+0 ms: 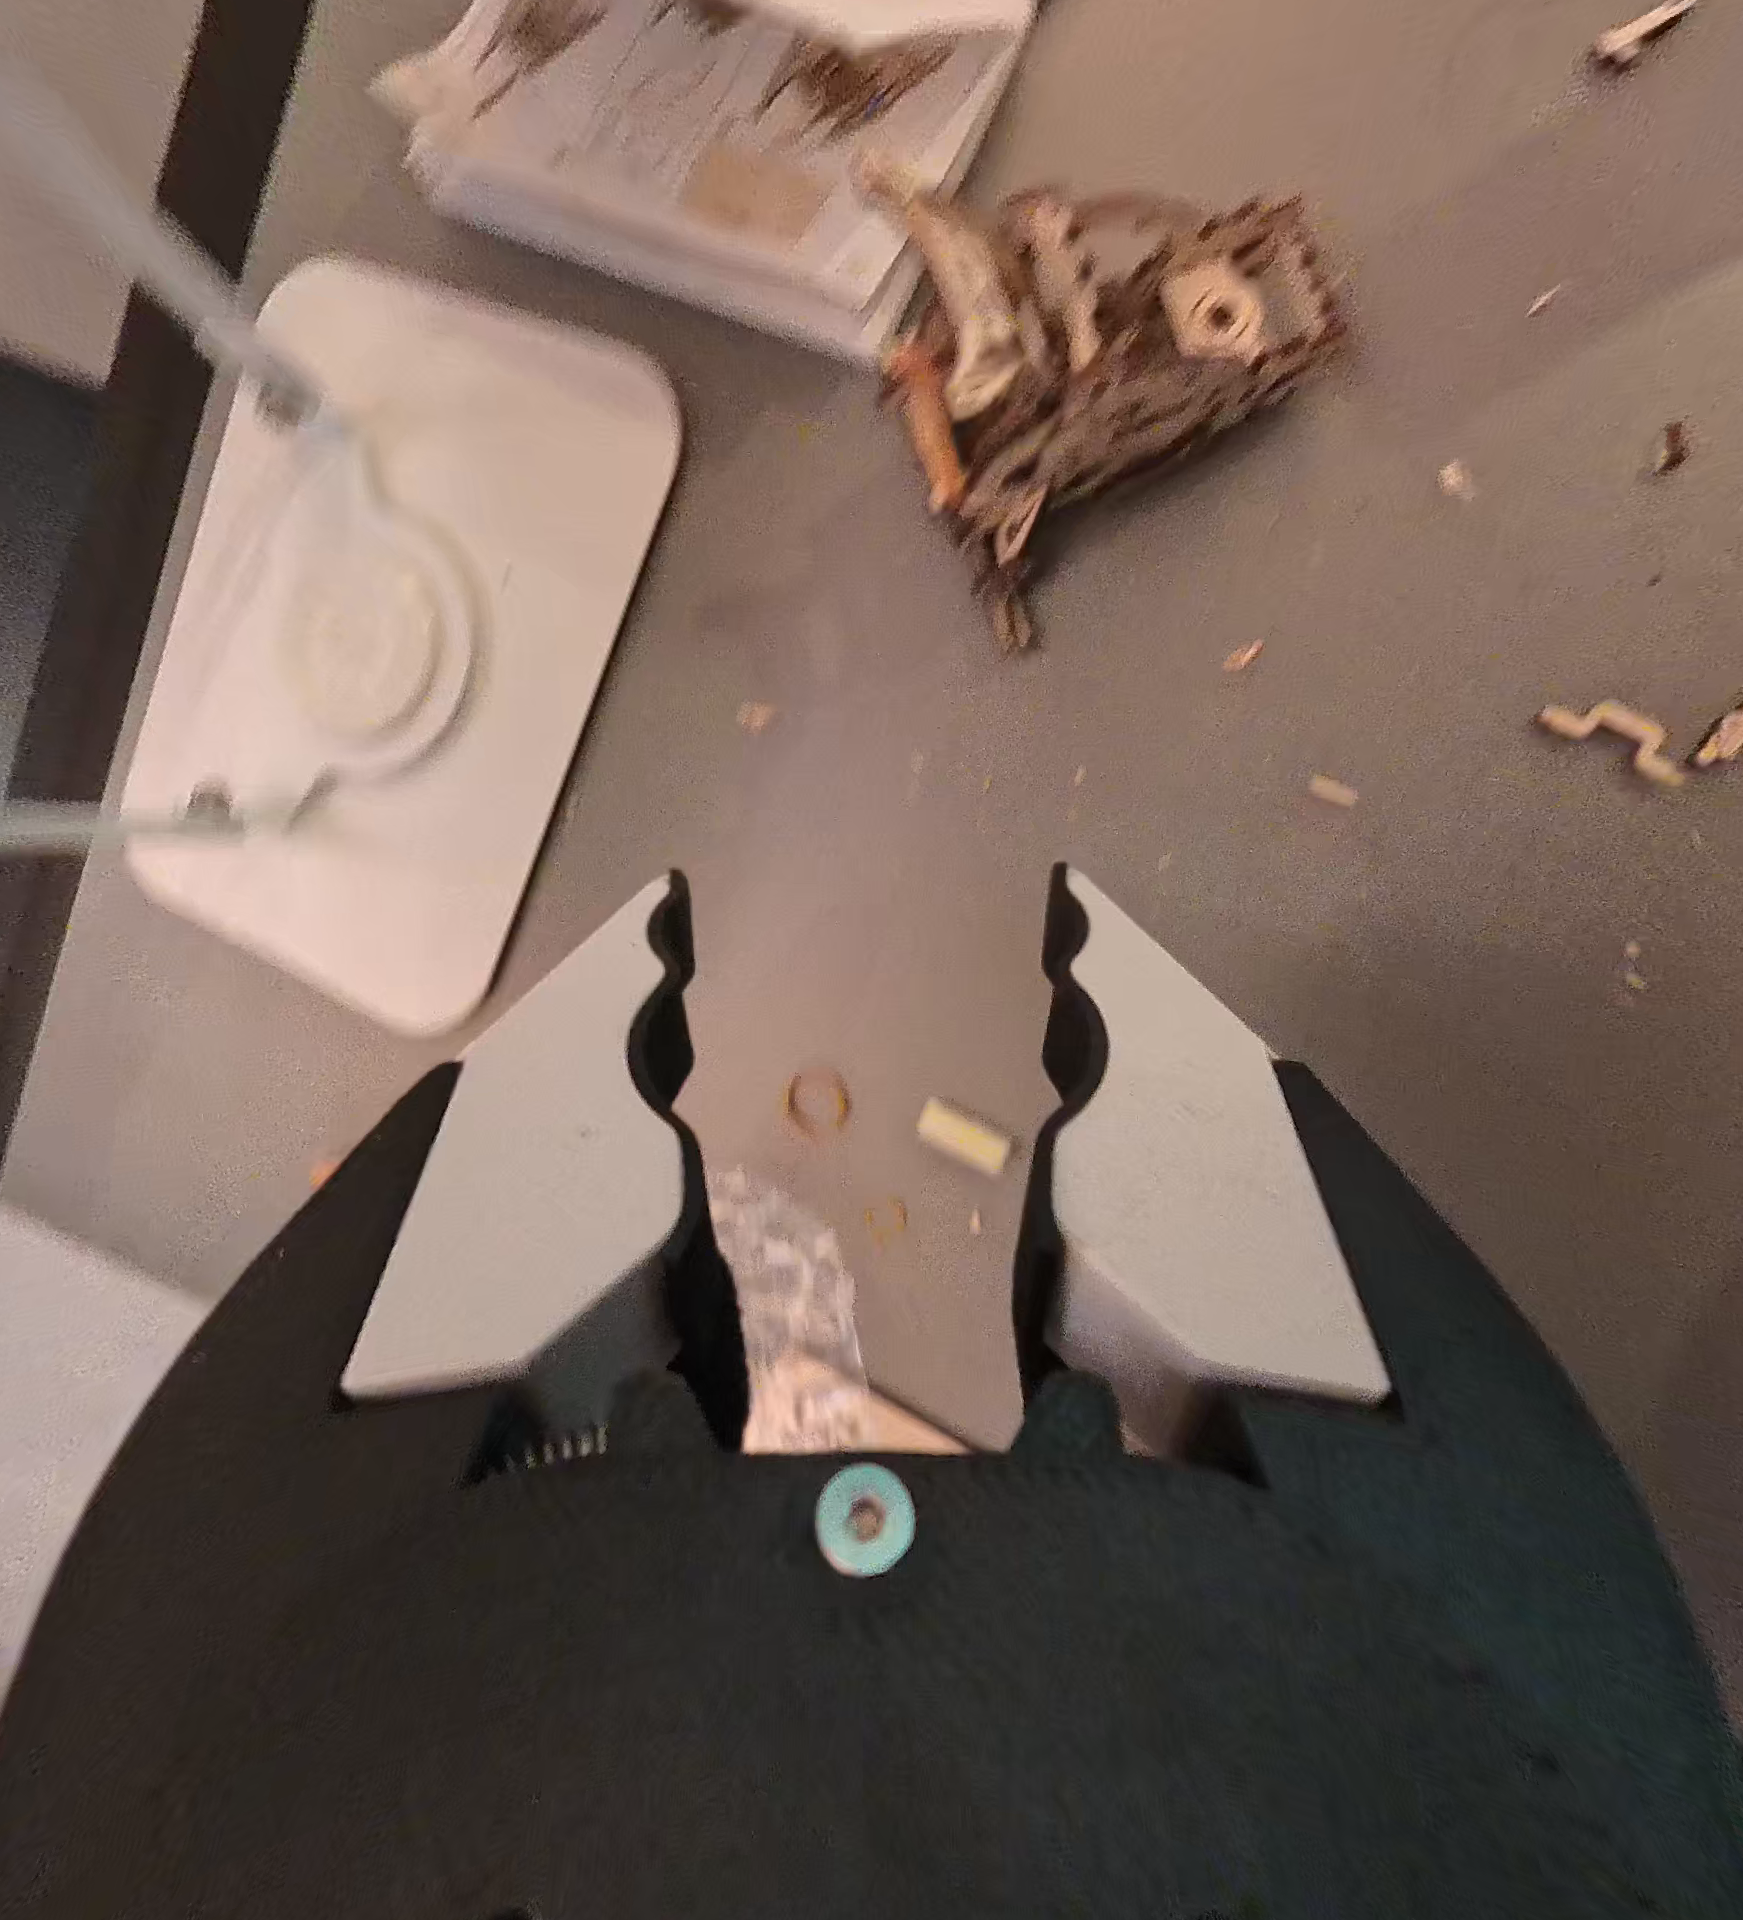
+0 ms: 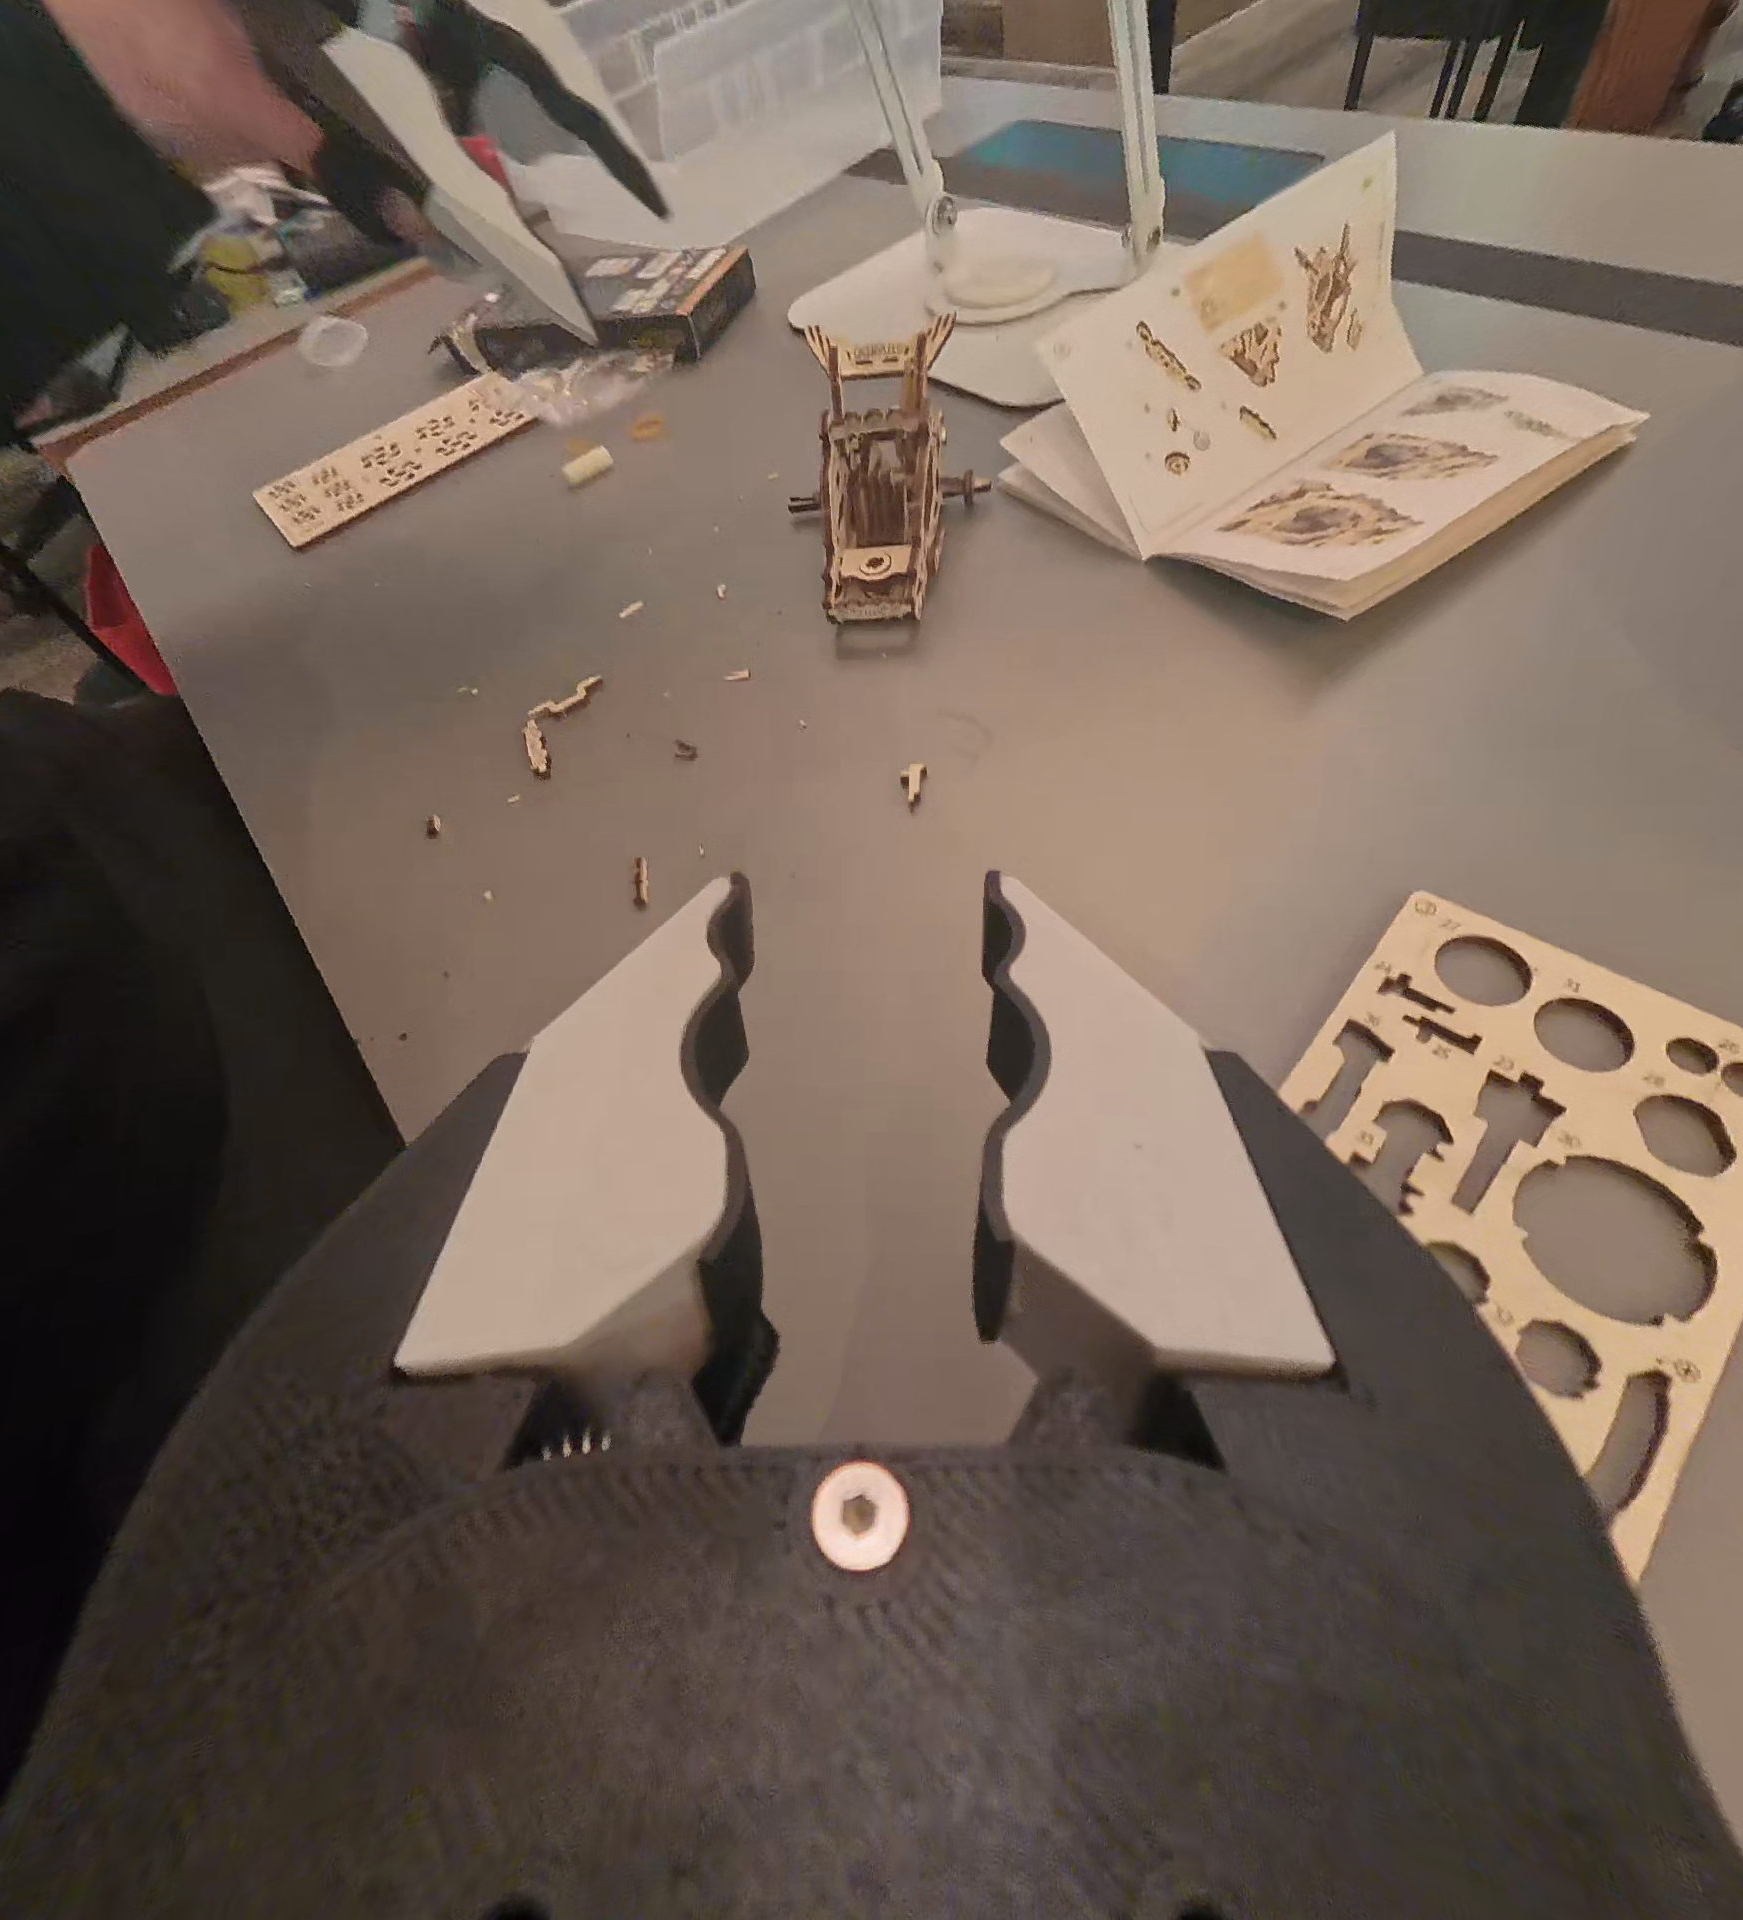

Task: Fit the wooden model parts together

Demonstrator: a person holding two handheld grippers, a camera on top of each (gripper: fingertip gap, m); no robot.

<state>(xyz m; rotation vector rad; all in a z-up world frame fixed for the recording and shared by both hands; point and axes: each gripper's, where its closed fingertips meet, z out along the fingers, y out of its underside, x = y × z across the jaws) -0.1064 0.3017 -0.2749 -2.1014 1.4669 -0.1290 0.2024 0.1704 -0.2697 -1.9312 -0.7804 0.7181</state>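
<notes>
Nearest the right wrist camera, the right gripper (image 2: 862,914) hangs over bare grey tabletop (image 2: 1210,748) with its grey-faced fingers apart and nothing between them. Just to its right lies a pale plywood sheet with round and slotted cut-outs (image 2: 1573,1195), most of its holes empty. Small loose wooden pieces (image 2: 560,712) are scattered ahead. Farther on, the partly built brown wooden model (image 2: 877,499) stands upright on the table, touching neither gripper. Beside it lies an open instruction booklet (image 2: 1314,447), with a white lamp base (image 2: 950,301) behind and a dark cardboard box (image 2: 638,301) to the left; what the box holds cannot be seen. A narrow fretted plywood strip (image 2: 394,457) lies near that box. The left gripper (image 1: 862,883) is raised above the table, fingers spread and empty, over a small cream cylinder (image 1: 966,1138).
</notes>
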